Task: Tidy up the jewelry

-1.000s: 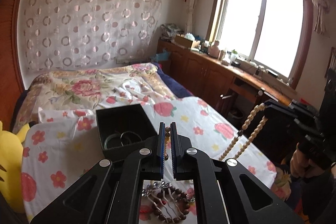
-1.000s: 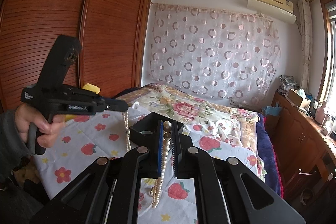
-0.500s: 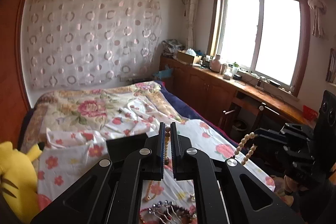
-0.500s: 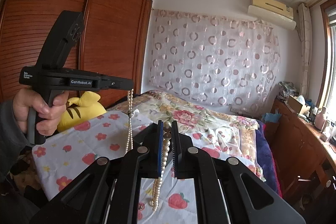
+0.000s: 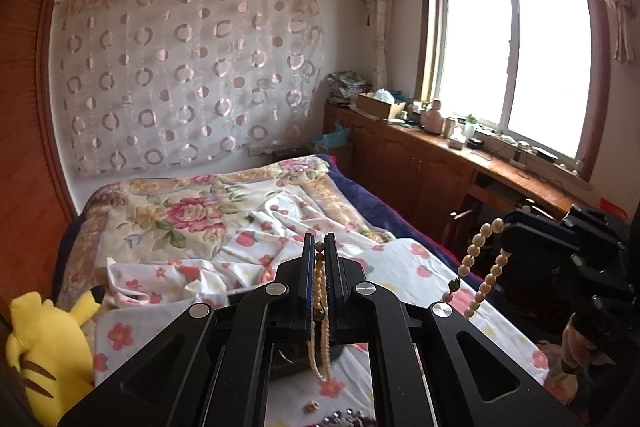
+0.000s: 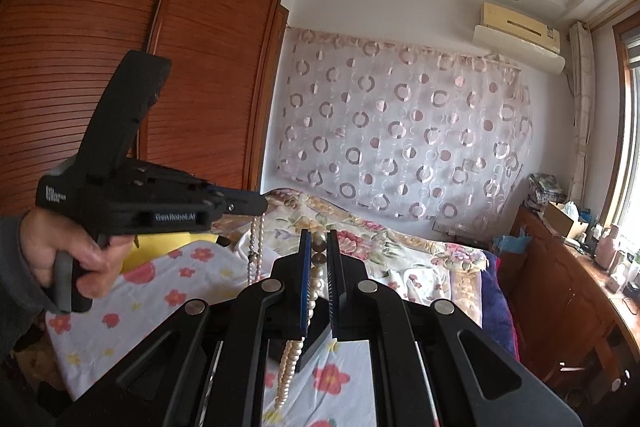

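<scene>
A cream pearl necklace (image 5: 478, 251) hangs in the air between both grippers, above the flowered bed sheet (image 5: 404, 267). My left gripper (image 5: 319, 251) is shut on one part of the strand, whose thin loops dangle below its fingers. My right gripper (image 6: 319, 243) is shut on another part, with pearls (image 6: 288, 359) trailing down beneath it. In the right wrist view a hand holds the left gripper (image 6: 260, 205) at the left, with pearls hanging from its tip. The black jewelry box (image 6: 316, 339) is mostly hidden under the right gripper. Dark beaded bracelets (image 5: 348, 419) lie at the bottom edge.
A yellow plush toy (image 5: 44, 339) lies at the bed's left side. A wooden wardrobe (image 6: 120, 27) stands on the left, and low wooden cabinets (image 5: 420, 167) with clutter run under the window on the right. A small trinket (image 5: 310, 405) lies on the sheet.
Both grippers have risen with the necklace still gripped. The black box and the bracelets have slipped down, mostly out of sight beneath the fingers.
</scene>
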`<state>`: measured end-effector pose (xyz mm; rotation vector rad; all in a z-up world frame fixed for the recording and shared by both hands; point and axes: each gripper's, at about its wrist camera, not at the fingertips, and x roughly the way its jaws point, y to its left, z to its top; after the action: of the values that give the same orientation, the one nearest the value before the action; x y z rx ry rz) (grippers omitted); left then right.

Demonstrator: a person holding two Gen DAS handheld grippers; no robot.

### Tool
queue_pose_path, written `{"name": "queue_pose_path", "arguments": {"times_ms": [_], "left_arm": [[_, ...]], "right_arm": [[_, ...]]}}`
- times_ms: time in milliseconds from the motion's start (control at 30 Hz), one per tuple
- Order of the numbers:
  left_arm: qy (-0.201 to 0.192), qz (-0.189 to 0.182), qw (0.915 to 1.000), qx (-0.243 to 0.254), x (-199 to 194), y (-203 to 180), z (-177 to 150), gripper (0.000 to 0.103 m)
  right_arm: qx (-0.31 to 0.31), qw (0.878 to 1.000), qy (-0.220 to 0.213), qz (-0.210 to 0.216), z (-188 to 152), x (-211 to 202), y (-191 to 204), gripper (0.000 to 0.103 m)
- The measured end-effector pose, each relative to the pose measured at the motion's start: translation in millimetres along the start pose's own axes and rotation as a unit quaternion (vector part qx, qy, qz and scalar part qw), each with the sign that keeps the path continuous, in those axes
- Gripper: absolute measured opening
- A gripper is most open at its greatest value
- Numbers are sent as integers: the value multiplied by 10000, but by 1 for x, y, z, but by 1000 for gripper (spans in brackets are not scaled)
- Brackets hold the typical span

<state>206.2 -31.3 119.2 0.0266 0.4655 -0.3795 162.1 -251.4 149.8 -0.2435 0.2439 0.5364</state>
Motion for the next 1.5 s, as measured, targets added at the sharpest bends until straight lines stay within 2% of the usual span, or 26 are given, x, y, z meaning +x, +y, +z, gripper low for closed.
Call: {"name": "queue_pose_path", "arguments": {"times_ms": [167,267,367,567,833,900,967,1067,1100,1167,1200,1267,1433,1500], "left_arm": [[45,88,9999,-45,18,12,20,4],[110,171,9998,-58,29,21,21,4],[280,190,9993,-184,46,32,8,4],[769,276,9956,-451,80,54,-46,4],[999,281,9924,-666,86,70,-98,5],[1033,271,9918,-696,85,73,-103,9],[1000,314,9920,-702,80,75,-109,32],[906,409,9930,-637,72,77,-114,44],[890,463,9932,-595,68,77,-118,47],[825,533,9936,-553,60,77,-122,62],[795,566,9938,-538,57,77,-125,65],[777,655,9935,-522,52,77,-131,77],[782,861,9918,-537,41,77,-152,93],[814,939,9906,-566,37,76,-161,95]], "right_arm": [[122,9999,79,-39,13,32,-10,8],[173,9997,190,-13,12,56,-15,9],[174,9992,353,3,8,81,-16,8],[274,9981,549,-41,1,112,-20,8],[216,9981,574,-75,10,133,-12,8],[195,9985,501,-94,15,132,-10,8],[144,9988,446,-128,22,133,-5,8],[96,9988,461,-130,23,136,-1,8],[84,9985,521,-124,20,141,1,8],[109,9976,677,-81,11,149,3,8],[114,9968,790,-57,3,155,5,8],[119,9951,981,-15,-10,166,10,9],[186,9874,1566,153,-55,192,22,9],[209,9840,1754,229,-71,198,27,9]]}}
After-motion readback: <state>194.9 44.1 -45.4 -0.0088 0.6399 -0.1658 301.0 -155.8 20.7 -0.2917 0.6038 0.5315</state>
